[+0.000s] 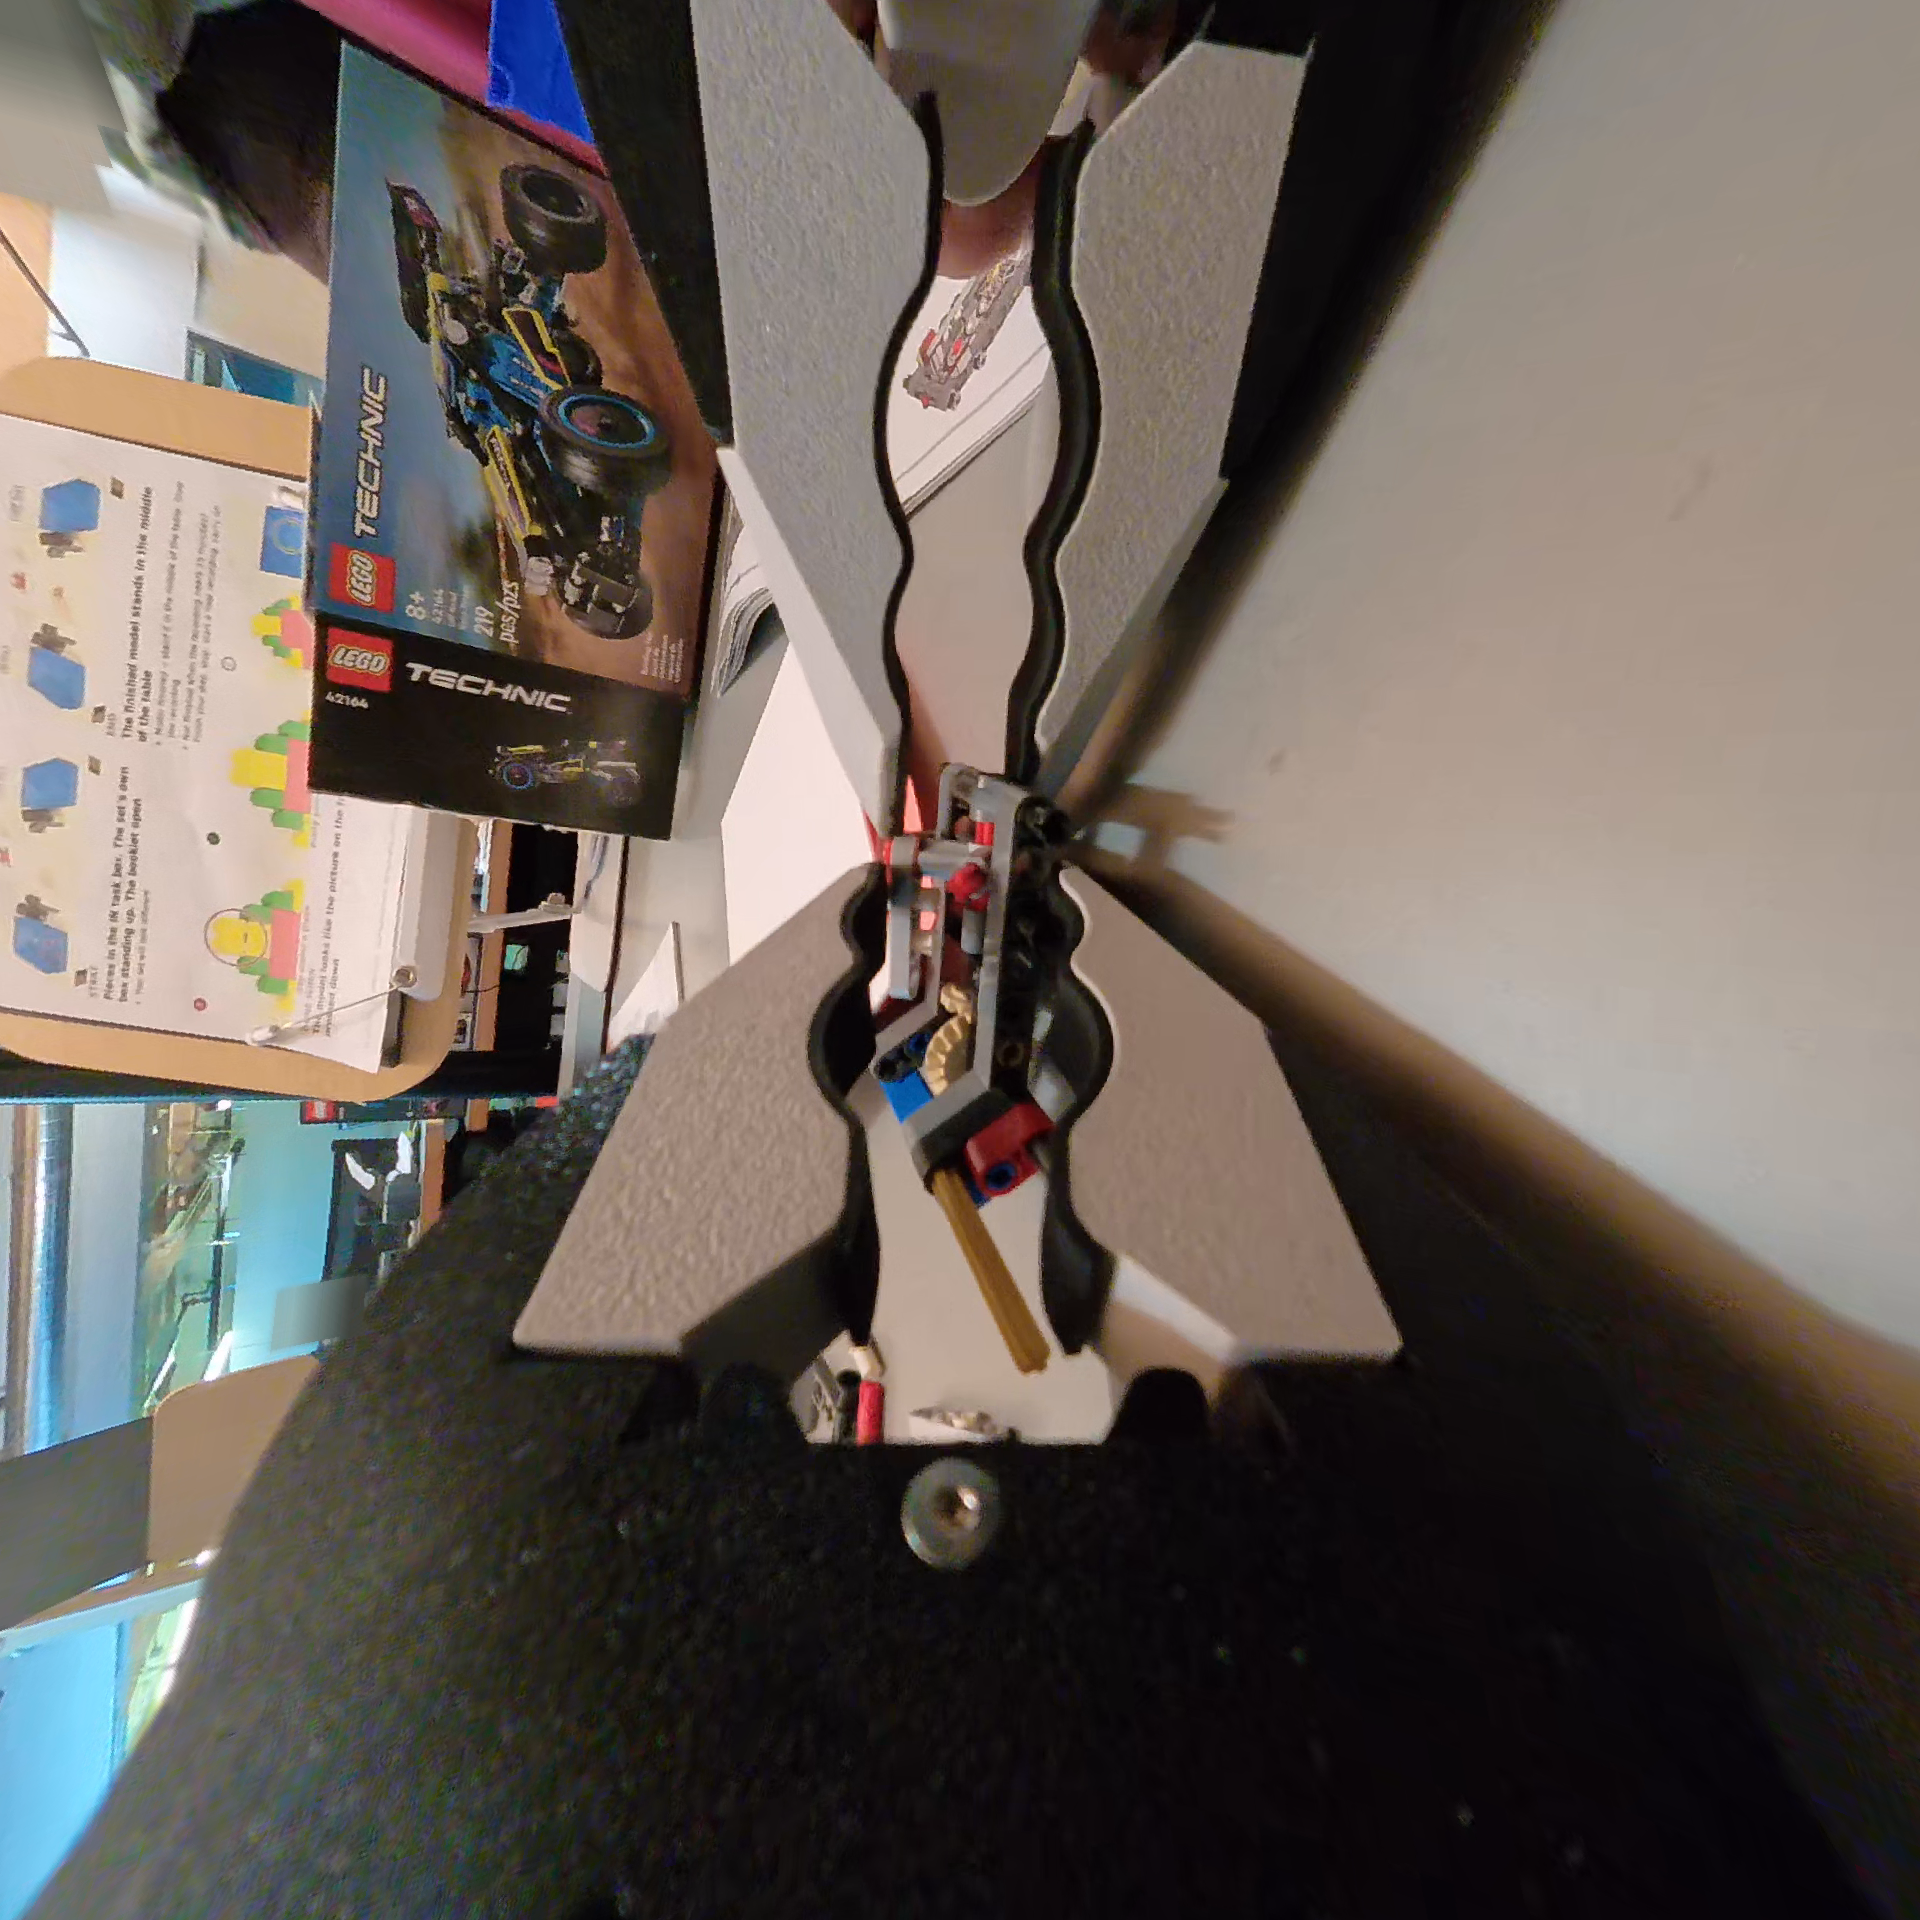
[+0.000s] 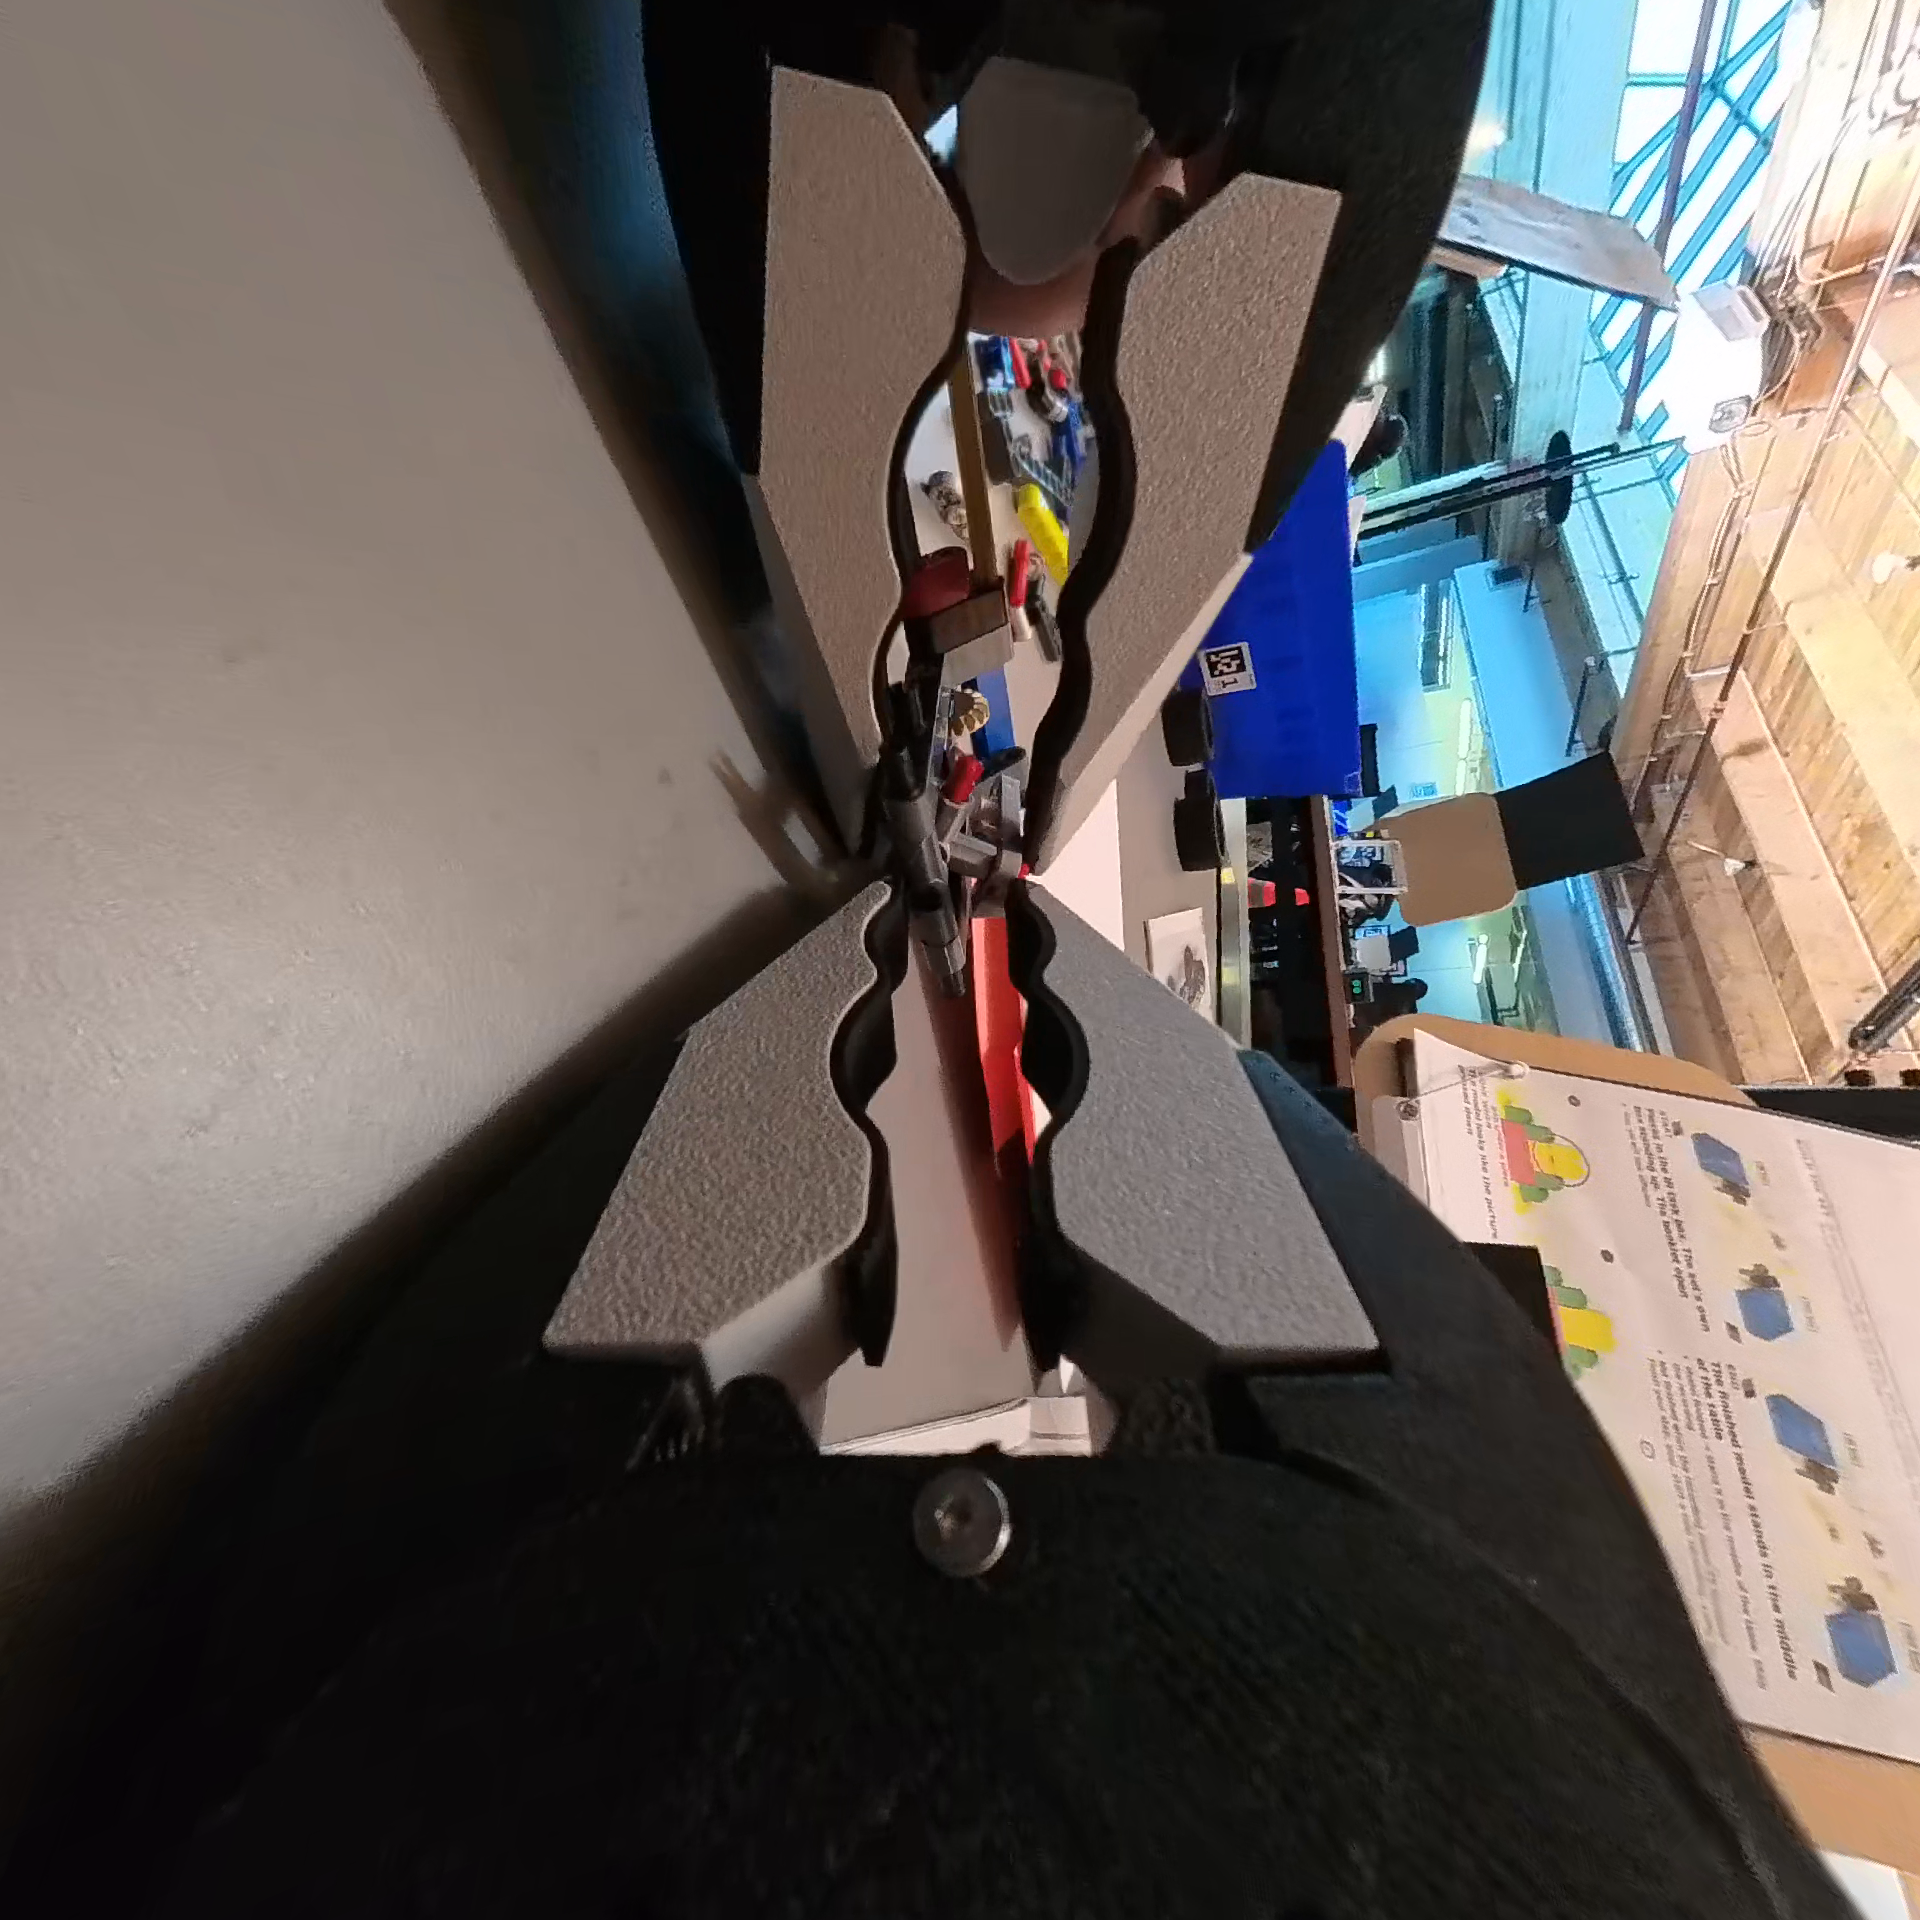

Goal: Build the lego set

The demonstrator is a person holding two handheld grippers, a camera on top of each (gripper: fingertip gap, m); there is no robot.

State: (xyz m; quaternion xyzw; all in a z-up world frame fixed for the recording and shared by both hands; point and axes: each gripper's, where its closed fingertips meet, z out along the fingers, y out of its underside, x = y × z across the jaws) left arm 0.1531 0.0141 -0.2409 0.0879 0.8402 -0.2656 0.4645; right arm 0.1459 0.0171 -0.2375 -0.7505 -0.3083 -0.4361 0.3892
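A partly built lego assembly (image 1: 977,935) hangs in the air above the table: a grey frame with black pins, red and blue parts, a tan gear and a long tan axle. My left gripper (image 1: 971,883) is shut on it, with the frame lying lengthwise between its fingers. My right gripper (image 2: 956,894) faces the left one tip to tip. Its tips close around the assembly's near end (image 2: 966,831), and a dark grey pin sticks out between them. The right gripper's fingers (image 1: 831,520) show at the top of the left wrist view.
The pale table (image 1: 1558,623) lies close beside both grippers. The lego set box (image 1: 499,468) stands behind, beside a clipboard with a printed sheet (image 1: 156,727). An open booklet (image 1: 966,343), loose pieces (image 2: 1039,468), a blue bin (image 2: 1288,644) and black tyres (image 2: 1195,769) lie farther off. Less than 4 cm separates the two grippers' tips.
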